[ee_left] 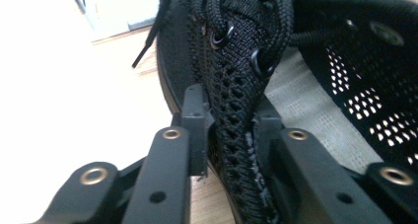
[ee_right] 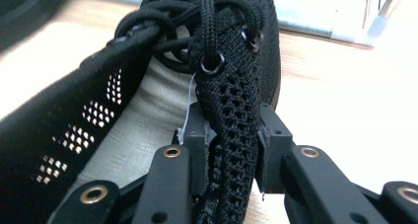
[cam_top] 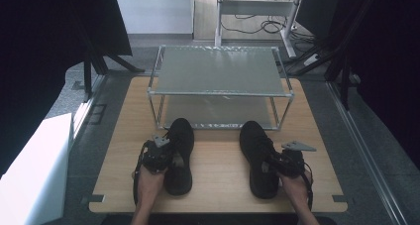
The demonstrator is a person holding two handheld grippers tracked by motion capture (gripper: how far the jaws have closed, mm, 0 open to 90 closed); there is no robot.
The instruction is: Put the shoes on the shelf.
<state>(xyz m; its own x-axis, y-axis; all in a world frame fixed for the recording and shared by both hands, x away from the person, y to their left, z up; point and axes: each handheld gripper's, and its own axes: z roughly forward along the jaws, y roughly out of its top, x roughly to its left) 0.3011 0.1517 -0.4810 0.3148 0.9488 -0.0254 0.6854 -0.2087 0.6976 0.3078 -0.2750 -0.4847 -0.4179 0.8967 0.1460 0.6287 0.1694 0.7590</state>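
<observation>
Two black knit shoes sit on the wooden table [cam_top: 218, 150], both lying lengthwise front to back: toes point away from the person toward the shoe rack [cam_top: 220, 84], heels toward the near edge. The left shoe [cam_top: 179, 153] is left of centre and its toe nearly reaches the rack's lower shelf; the right shoe [cam_top: 257, 155] is well apart from it on the right, running about parallel, maybe angled slightly.

The left tool [ee_left: 229, 130] is clamped on the left shoe's collar edge, the mesh side wall just below the lace eyelets pinched between both jaws. The right tool [ee_right: 231, 130] does the same on the right shoe, jaws closed on the knit strip below an eyelet.

The high view gives the layout: shoes, rack and both hands coming in from the bottom edge, each at the heel end of its shoe. You can't really see the jaws from up there, though. The gripper views fill that in: the knit weave, metal eyelets, knotted laces, the pale insole inside each shoe, and the perforated far wall with light coming through. The right gripper view also catches a thin pale thread or tag by the jaw, too small to tell which.
</observation>
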